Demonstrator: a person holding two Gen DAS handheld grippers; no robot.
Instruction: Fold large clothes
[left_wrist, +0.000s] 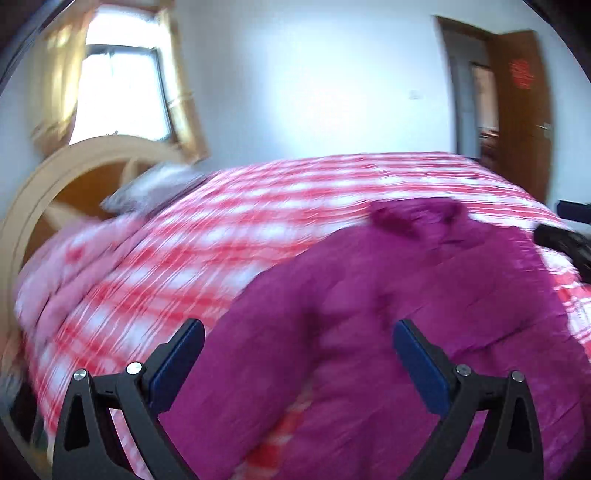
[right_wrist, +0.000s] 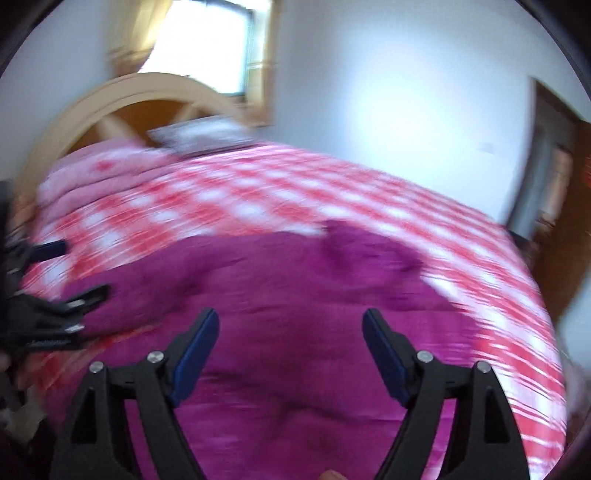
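A large magenta garment (left_wrist: 388, 314) lies spread on the bed, with a bunched part (left_wrist: 417, 214) at its far end. It fills the lower middle of the right wrist view (right_wrist: 295, 314). My left gripper (left_wrist: 298, 330) is open and empty, held above the garment's near part. My right gripper (right_wrist: 290, 321) is open and empty above the garment. The left gripper also shows at the left edge of the right wrist view (right_wrist: 74, 273), and the right gripper at the right edge of the left wrist view (left_wrist: 565, 240). Both views are motion-blurred.
The bed has a red-and-white checked cover (left_wrist: 221, 229) (right_wrist: 258, 192), a pink folded quilt (right_wrist: 103, 173), a grey pillow (left_wrist: 155, 184) and a curved wooden headboard (left_wrist: 55, 177). A window (left_wrist: 122, 92) is behind it. A brown door (left_wrist: 521, 110) stands open at the right.
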